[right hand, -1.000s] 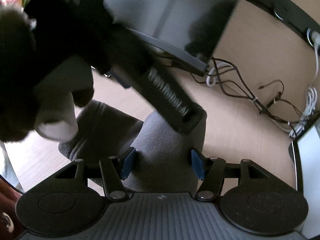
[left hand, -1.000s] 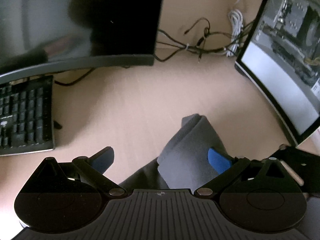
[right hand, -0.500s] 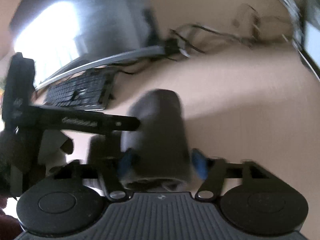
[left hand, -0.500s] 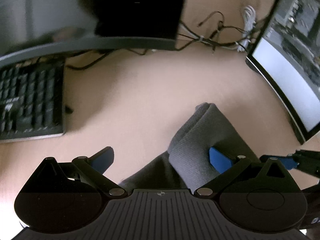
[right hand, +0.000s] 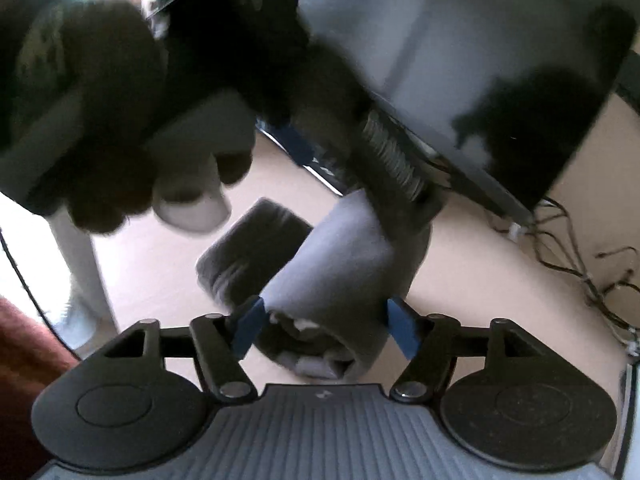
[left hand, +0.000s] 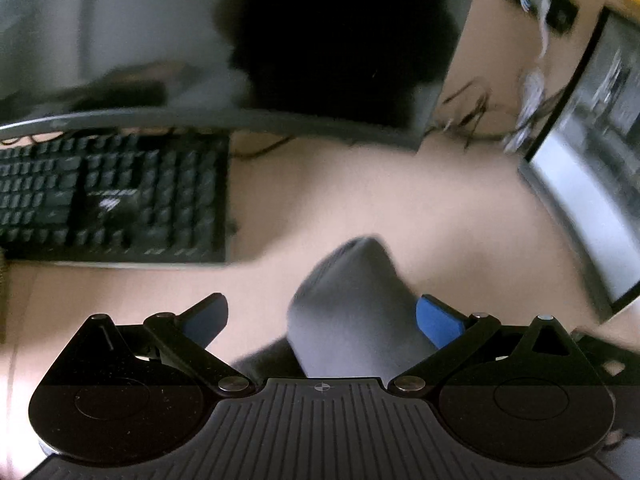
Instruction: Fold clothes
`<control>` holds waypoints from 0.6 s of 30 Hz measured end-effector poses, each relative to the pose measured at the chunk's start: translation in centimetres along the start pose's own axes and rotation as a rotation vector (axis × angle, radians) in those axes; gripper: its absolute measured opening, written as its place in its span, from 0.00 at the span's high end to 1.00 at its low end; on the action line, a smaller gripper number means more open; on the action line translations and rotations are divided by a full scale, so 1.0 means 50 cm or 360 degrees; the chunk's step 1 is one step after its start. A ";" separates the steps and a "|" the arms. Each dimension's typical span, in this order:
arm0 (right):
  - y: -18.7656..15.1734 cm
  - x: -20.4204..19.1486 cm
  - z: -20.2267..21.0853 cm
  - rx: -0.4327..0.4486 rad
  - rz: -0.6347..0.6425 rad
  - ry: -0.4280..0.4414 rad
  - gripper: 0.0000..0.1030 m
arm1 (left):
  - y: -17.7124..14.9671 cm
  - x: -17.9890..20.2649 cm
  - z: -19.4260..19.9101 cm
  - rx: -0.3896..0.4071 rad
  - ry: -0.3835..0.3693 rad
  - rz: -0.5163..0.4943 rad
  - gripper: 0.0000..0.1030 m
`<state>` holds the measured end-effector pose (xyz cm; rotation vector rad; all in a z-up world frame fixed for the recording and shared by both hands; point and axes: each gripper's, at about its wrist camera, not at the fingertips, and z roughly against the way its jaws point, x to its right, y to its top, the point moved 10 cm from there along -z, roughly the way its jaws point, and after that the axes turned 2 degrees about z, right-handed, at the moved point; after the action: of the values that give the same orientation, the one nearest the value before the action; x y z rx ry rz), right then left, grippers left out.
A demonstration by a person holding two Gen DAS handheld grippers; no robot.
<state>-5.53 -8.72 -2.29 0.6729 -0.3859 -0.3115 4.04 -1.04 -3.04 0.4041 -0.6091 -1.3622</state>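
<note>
Swinging across the counter [left hand: 360, 200], both views have shifted w/ the hands over the last sec: in the left wrist view the keyboard [left hand: 112, 200] now fills much more of the left side and the dark monitor [left hand: 240, 40] spreads over the top, while the lit second monitor [left hand: 592, 200] is pushed to the right edge. Everything's motion-blurred.

Grey folded garment [right hand: 332, 280] sits on the counter, in front of the monitor and to the right of the keyboard, rolled into a thick bundle w/ its layered open end facing the right wrist cam.

Right claw [right hand: 326, 326]: jaws have just been opening. Bundle is between the blue pads; left pad looks in contact, right pad at the cloth's edge, so probably letting go rather than clamping, but blur makes it hard to call.

Left claw [left hand: 320, 316]: wide open, nothing held. Bundle lies toward its right pad, left pad well apart from the cloth.

Judgement: fold looks near done; this reads as release and set-down.
</note>
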 end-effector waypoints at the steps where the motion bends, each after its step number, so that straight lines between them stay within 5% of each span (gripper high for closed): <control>1: 0.000 0.008 0.002 0.0014 -0.0047 0.0034 0.33 | -0.010 -0.011 -0.002 -0.0013 0.0007 0.0003 0.00; 7: -0.039 0.119 0.011 0.0099 -0.0790 0.0347 0.19 | -0.033 -0.092 0.023 -0.0001 0.0072 0.0156 0.00; 11: -0.074 0.164 -0.068 0.0036 -0.1131 0.0500 0.17 | -0.040 -0.122 0.031 -0.0005 0.0138 0.0192 0.00; 18: -0.057 0.129 -0.107 0.0008 -0.1236 0.0665 0.10 | -0.057 -0.161 0.033 -0.0022 0.0201 0.0251 0.00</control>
<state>2.09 -10.49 -6.42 0.8534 0.2946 -0.8850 0.05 6.50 -4.86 0.4187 -0.5160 -1.1808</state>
